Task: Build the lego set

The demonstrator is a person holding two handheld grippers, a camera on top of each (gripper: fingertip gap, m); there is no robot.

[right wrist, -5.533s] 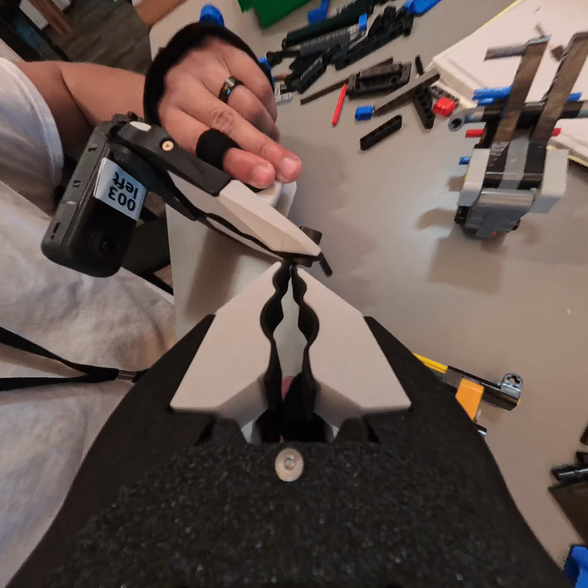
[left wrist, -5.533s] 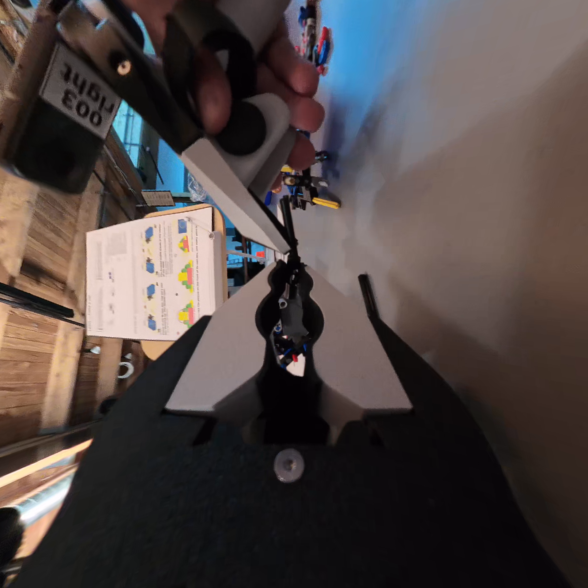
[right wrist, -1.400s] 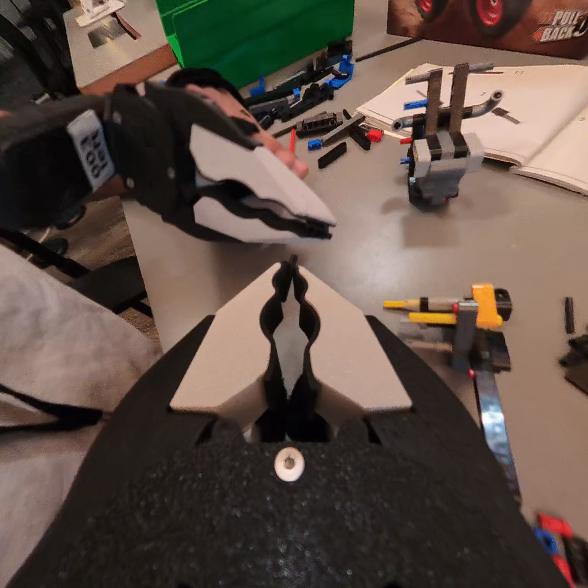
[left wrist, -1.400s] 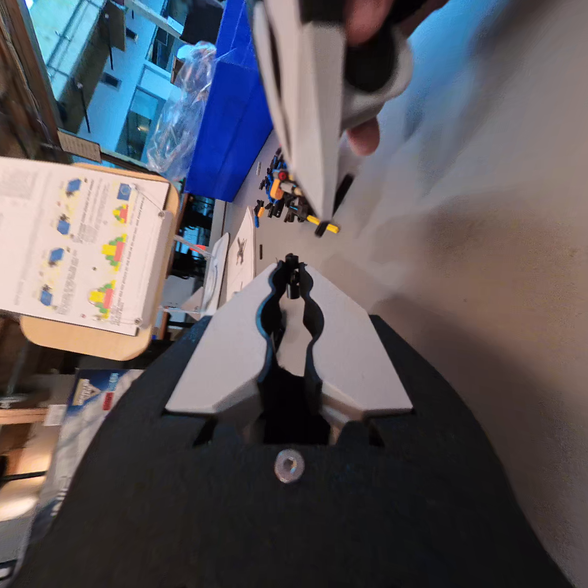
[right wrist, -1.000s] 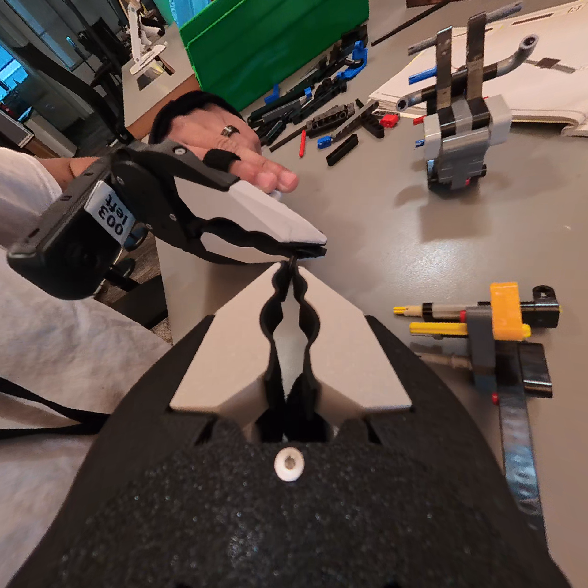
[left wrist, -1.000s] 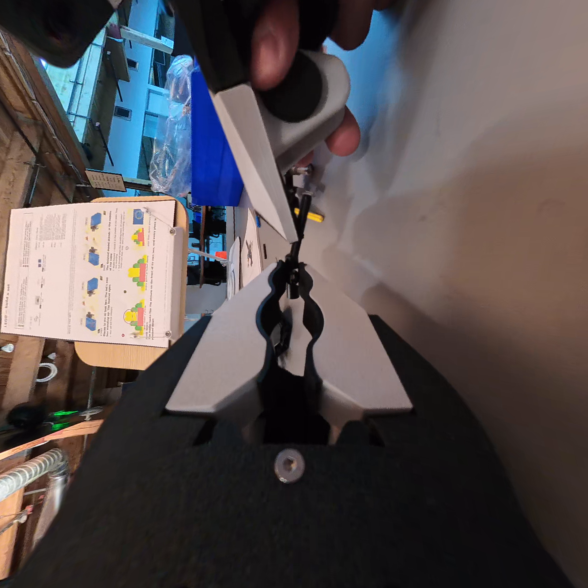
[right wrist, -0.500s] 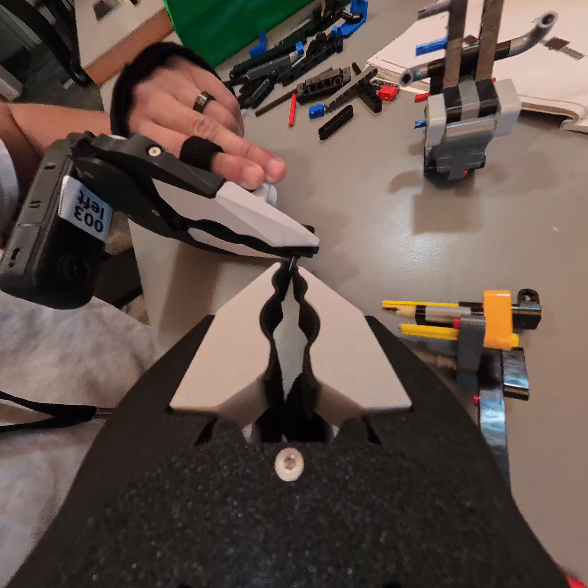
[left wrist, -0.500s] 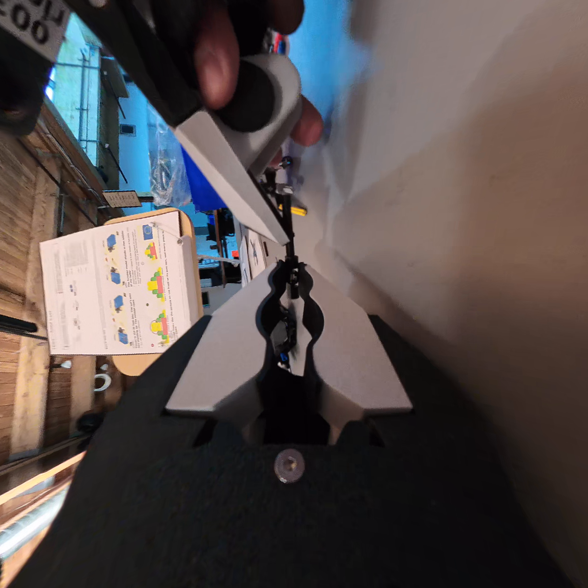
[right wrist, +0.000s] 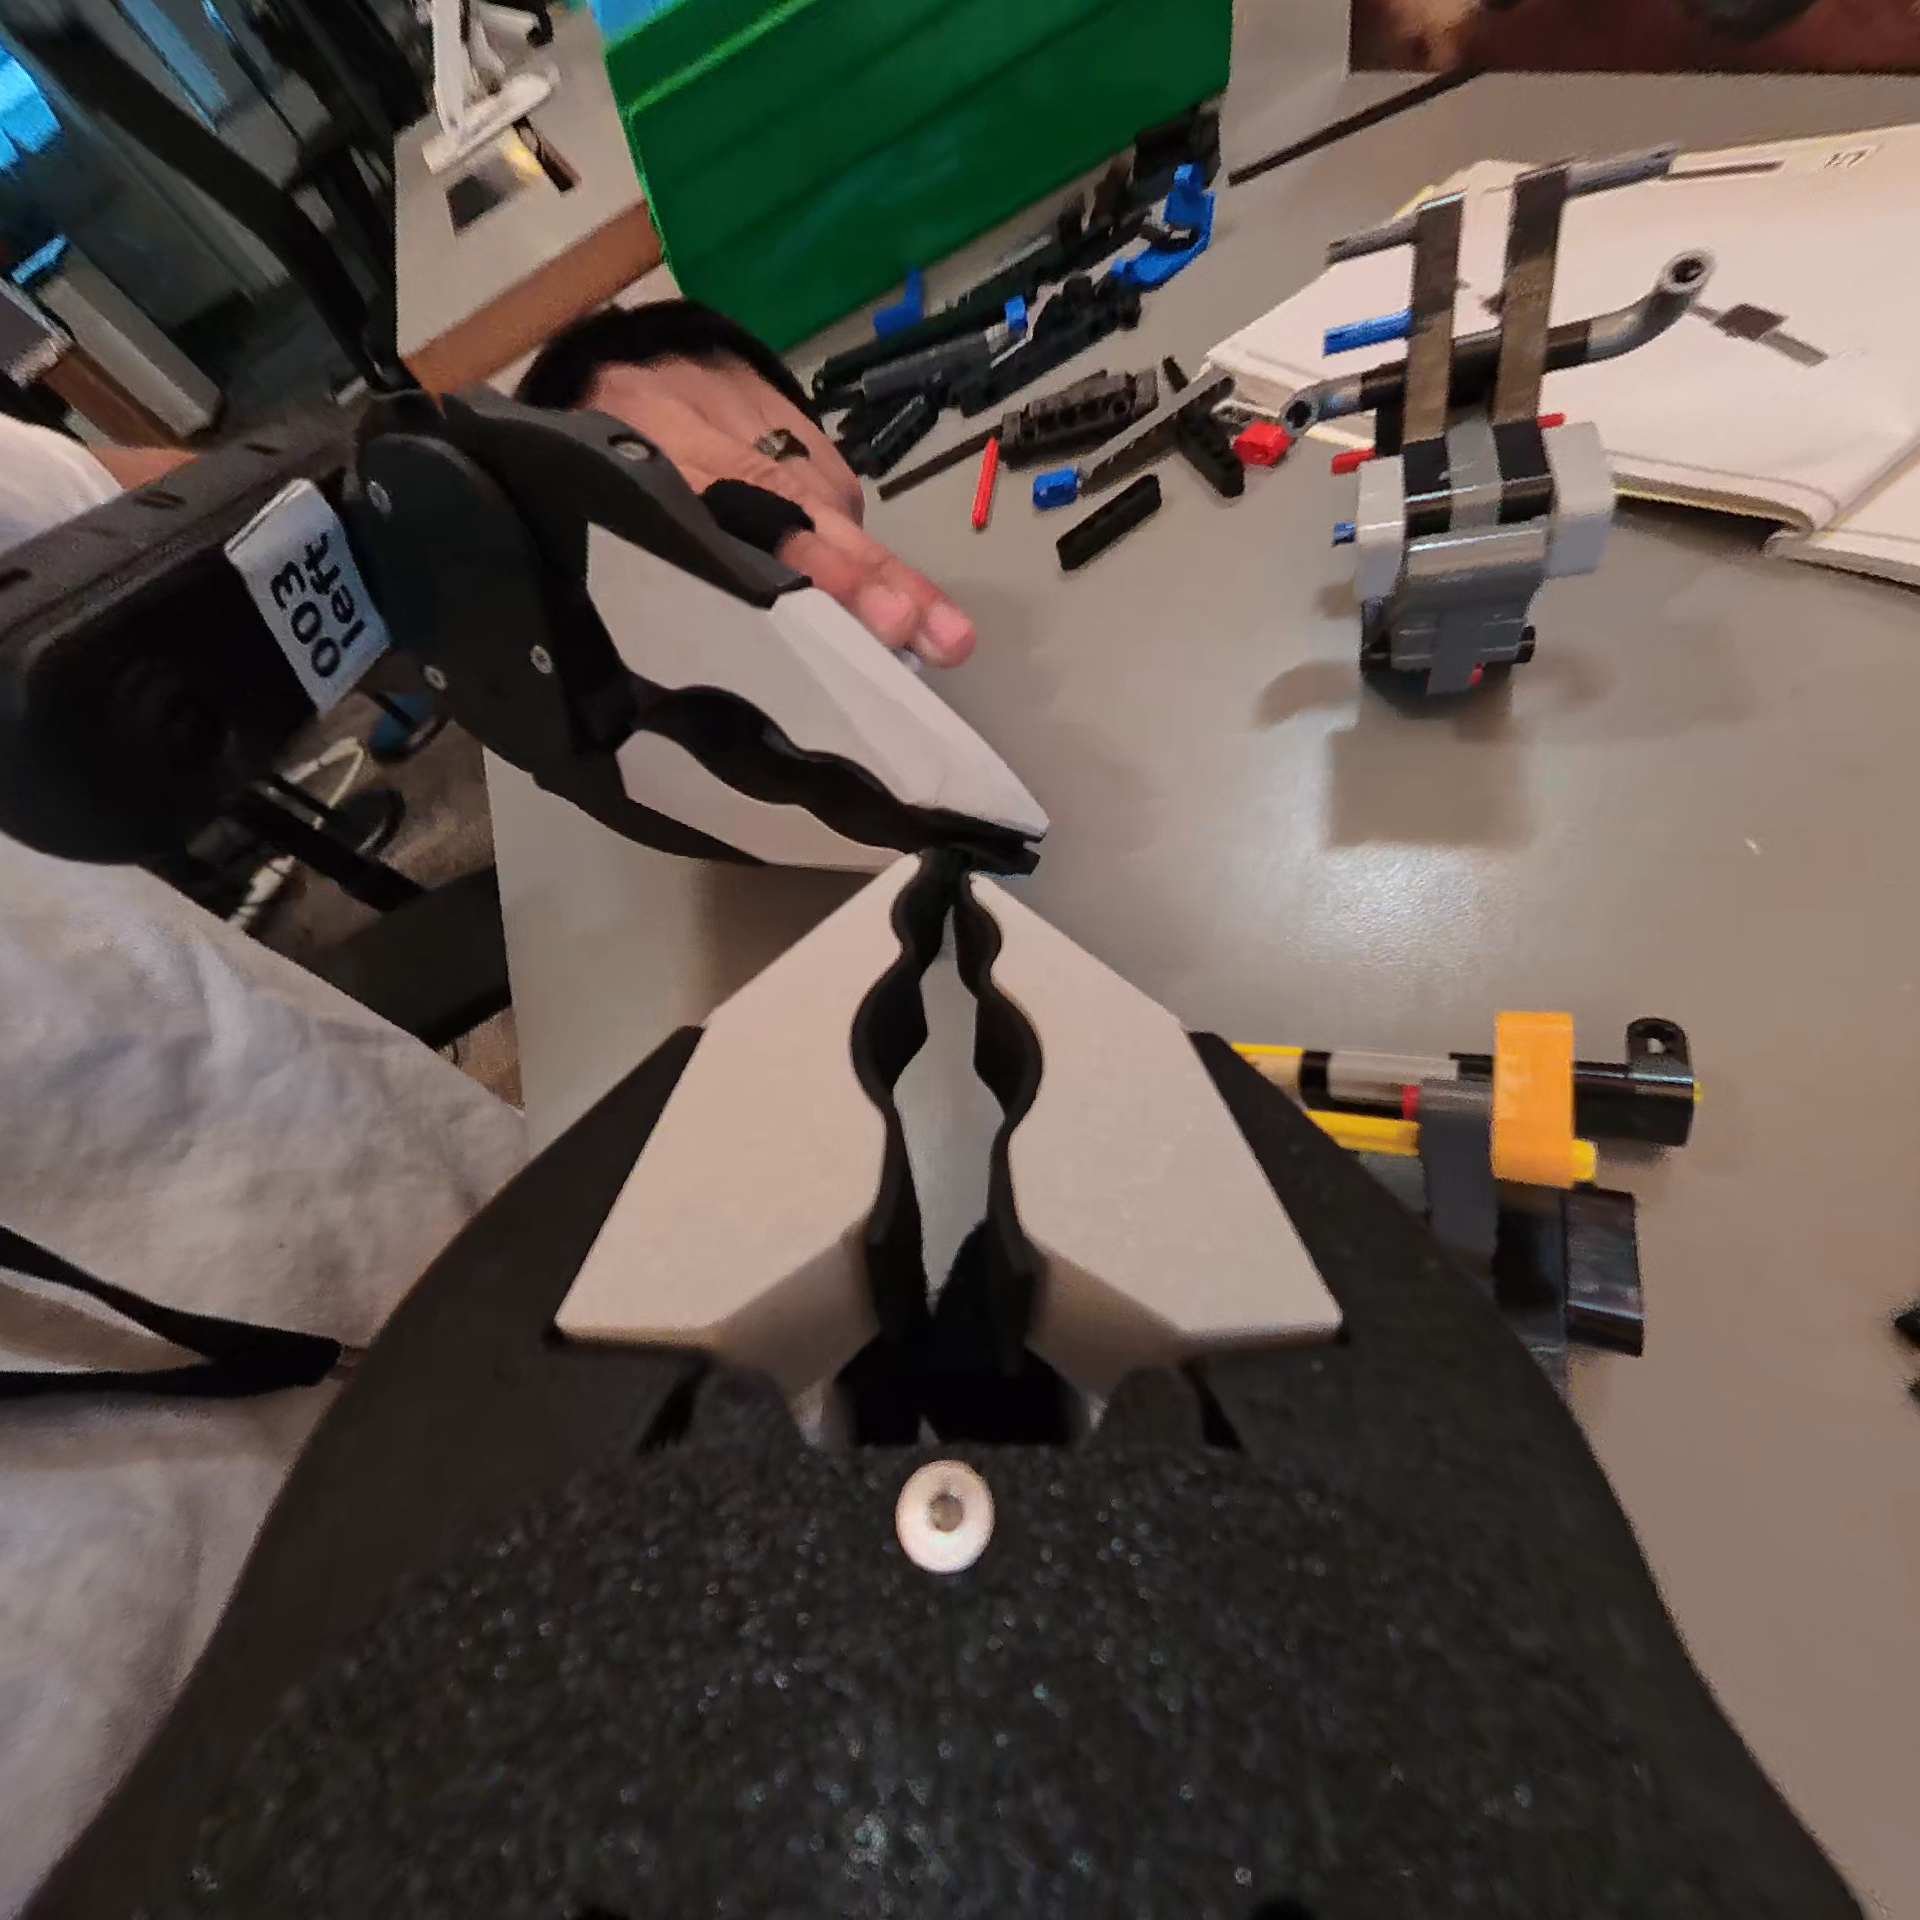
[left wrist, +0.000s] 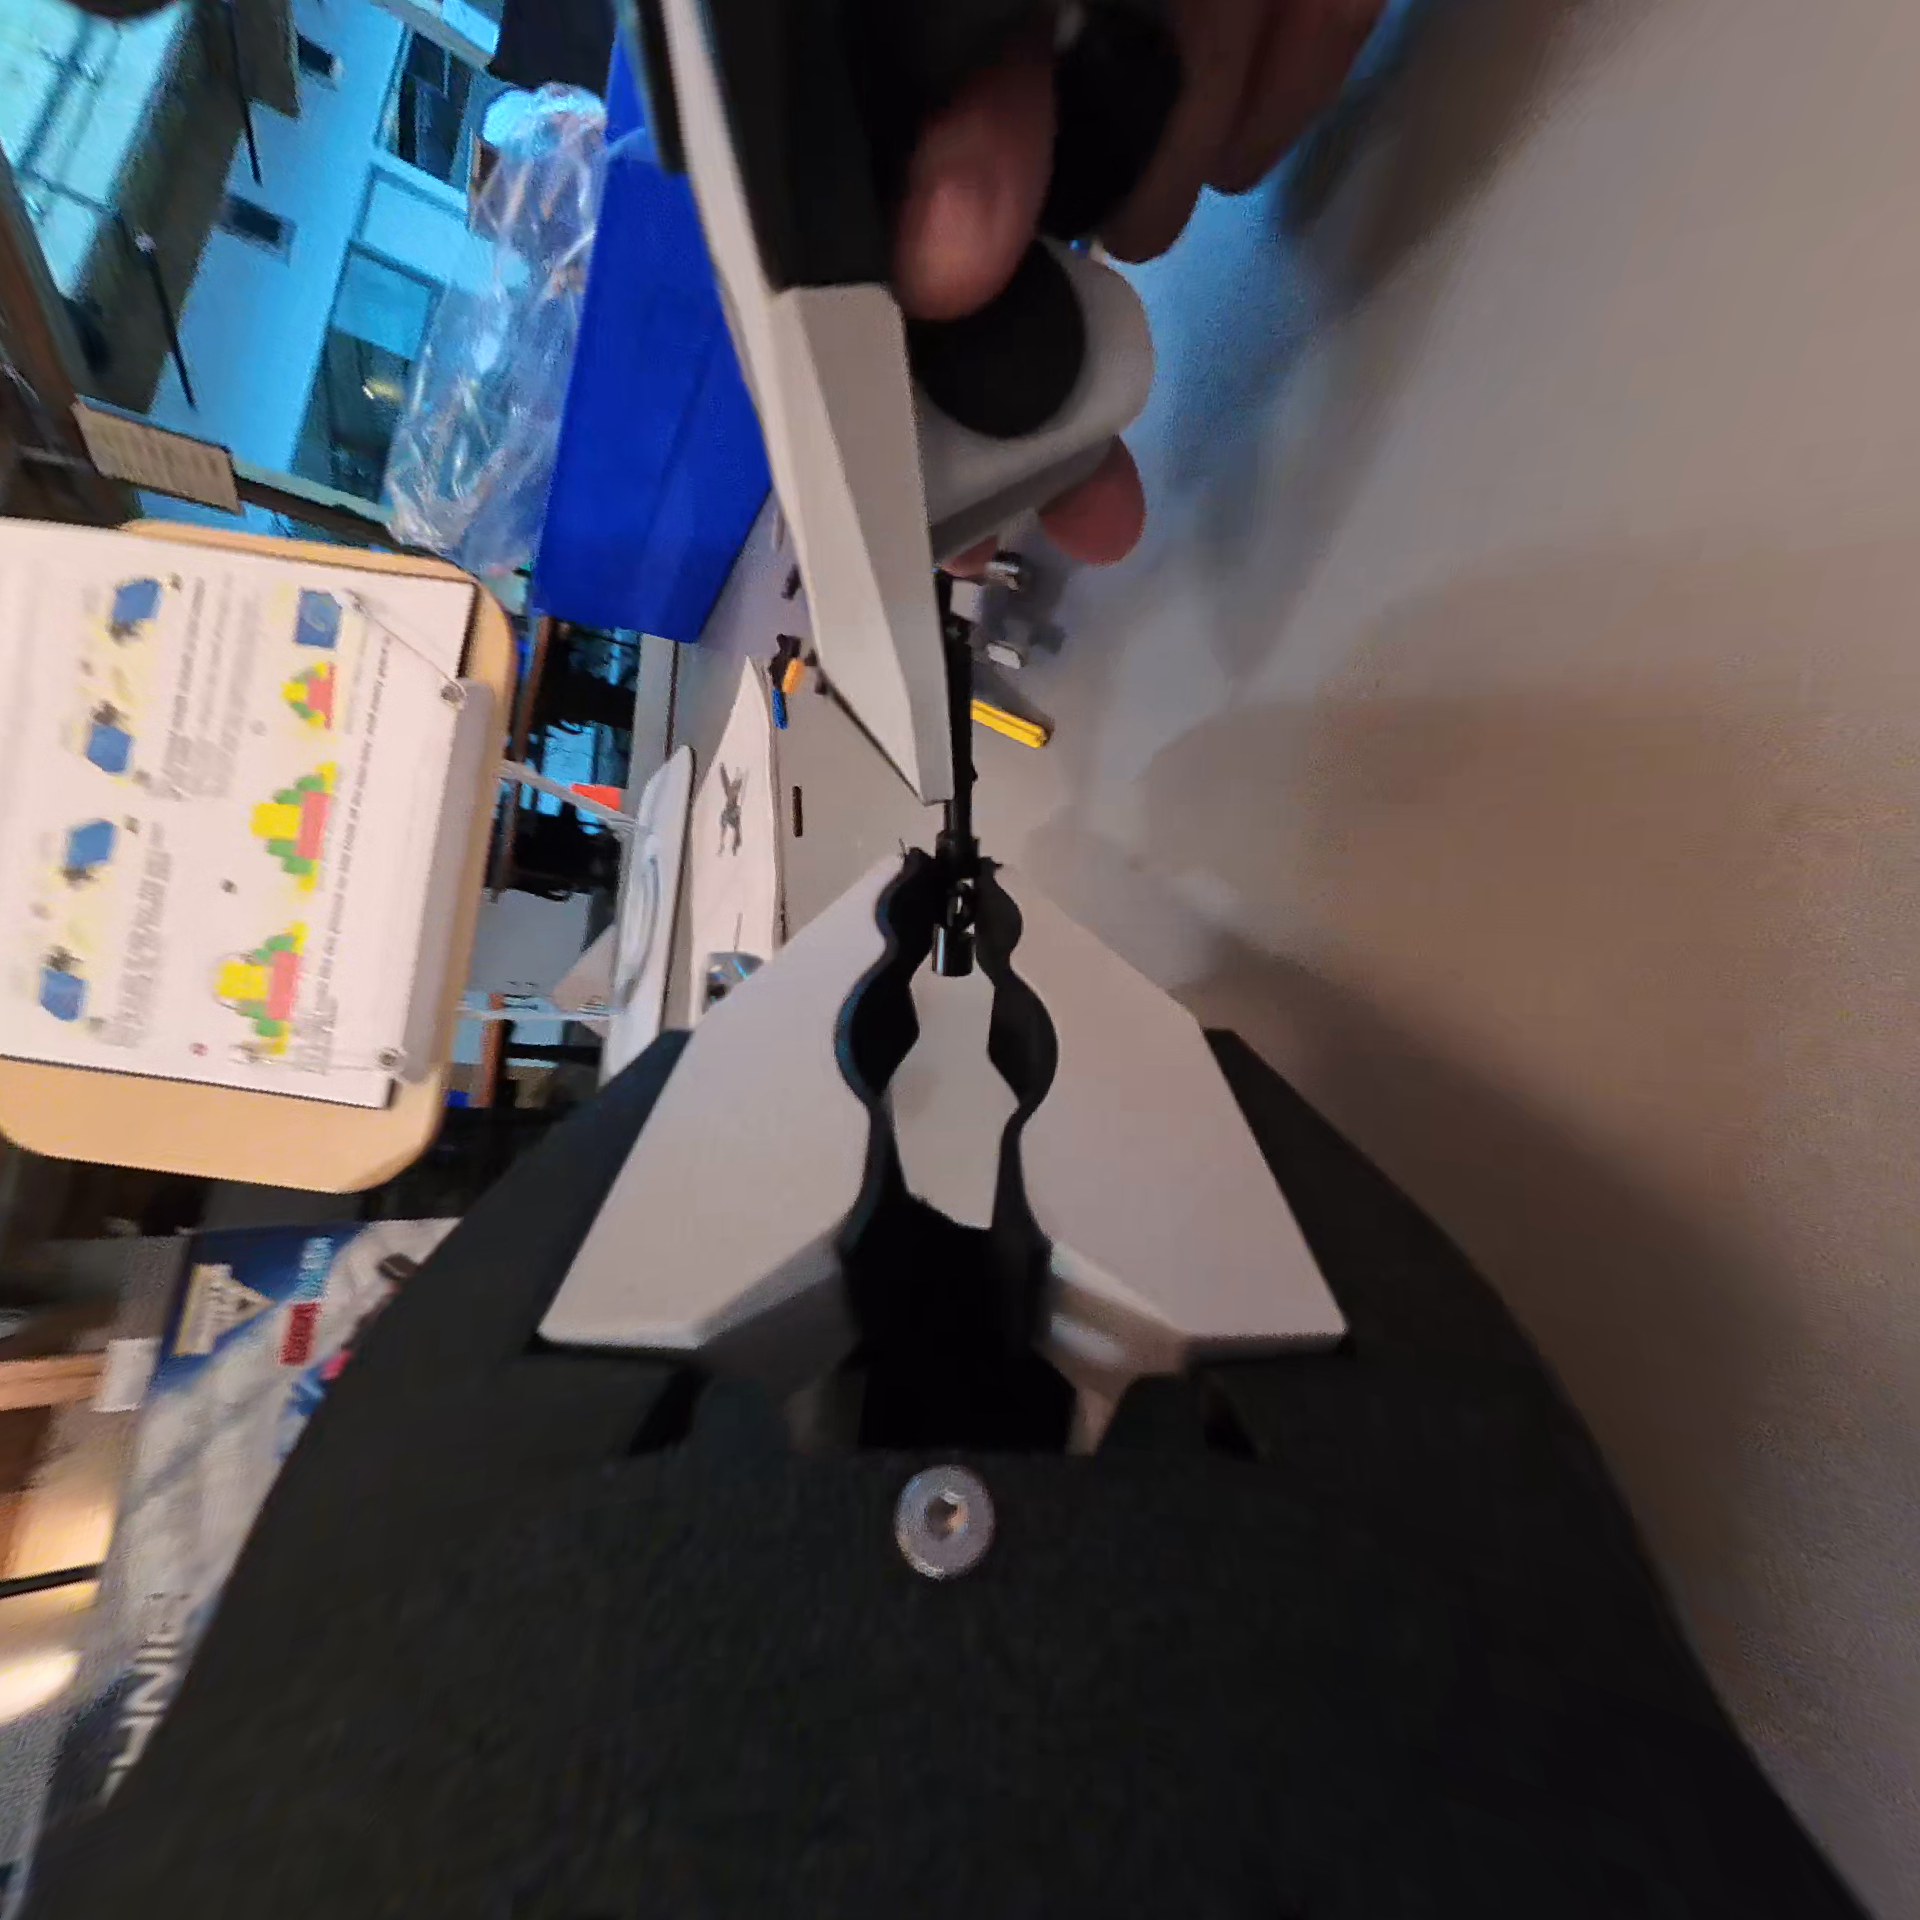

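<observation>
My left gripper (left wrist: 951,883) is shut on a small black Lego connector (left wrist: 951,930) at its tips. My right gripper (right wrist: 940,868) is shut on a thin black Lego pin (left wrist: 961,717) and meets the left gripper (right wrist: 1013,847) tip to tip above the grey table (right wrist: 1299,935). In the left wrist view the right gripper (left wrist: 940,790) comes in from above and its pin touches the connector. A grey and black sub-assembly (right wrist: 1475,540) stands on the table at the right rear. A yellow, orange and black sub-assembly (right wrist: 1507,1101) lies to the right of my right gripper.
Several loose black, blue and red pieces (right wrist: 1039,395) lie at the back in front of a green box (right wrist: 914,135). An open instruction booklet (right wrist: 1766,364) lies at the back right. A picture sheet on a board (left wrist: 239,831) and a blue bin (left wrist: 644,468) show beyond the table. Only a small space, under 4 cm, lies between the two pairs of fingers.
The two grippers came together about a second ago and have stayed tip to tip. Both hands have shifted and turned a little, with the pieces still held.
</observation>
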